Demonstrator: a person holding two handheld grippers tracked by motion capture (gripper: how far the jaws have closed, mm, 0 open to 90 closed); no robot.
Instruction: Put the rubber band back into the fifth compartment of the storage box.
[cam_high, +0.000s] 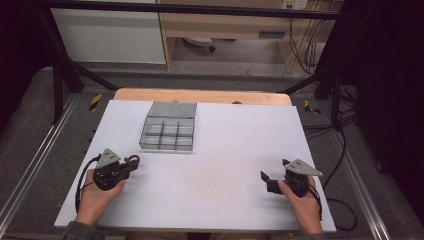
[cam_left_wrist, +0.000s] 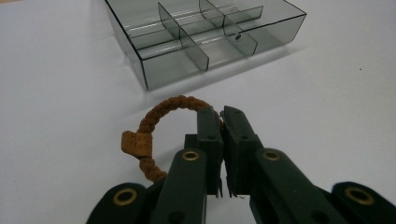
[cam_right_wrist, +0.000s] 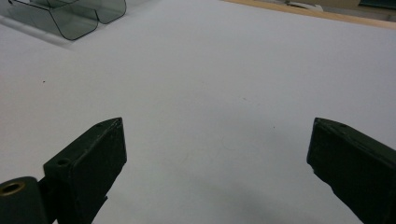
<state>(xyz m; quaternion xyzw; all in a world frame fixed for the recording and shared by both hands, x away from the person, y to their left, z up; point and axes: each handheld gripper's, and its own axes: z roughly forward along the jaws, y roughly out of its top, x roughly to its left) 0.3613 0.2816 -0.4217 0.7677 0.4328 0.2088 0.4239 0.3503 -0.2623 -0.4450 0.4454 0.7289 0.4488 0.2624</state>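
Brown braided cord, a small bracelet (cam_left_wrist: 159, 116) with a tan leather tag, is pinched at one side between the closed jaws of the left gripper (cam_left_wrist: 222, 114), near the table's (cam_high: 225, 165) left edge. A smoky clear-plastic divided box (cam_left_wrist: 205, 37) (square-cornered, thin-walled) sits just beyond. The right gripper (cam_right_wrist: 217, 135) gapes wide over bare white tabletop, holding nothing.

So the high view sits above the person's side of the table (cam_high: 210, 200), looking forward and down, far enough back to catch the whole white top plus floor beyond. The left gripper view rides low, just above the surface, facing the far side with the clear divided box (cam_left_wrist: 205, 37) close ahead. The right gripper view is equally low, facing far-left across bare tabletop; it shares that box (cam_right_wrist: 70, 18) with the other two, just a corner
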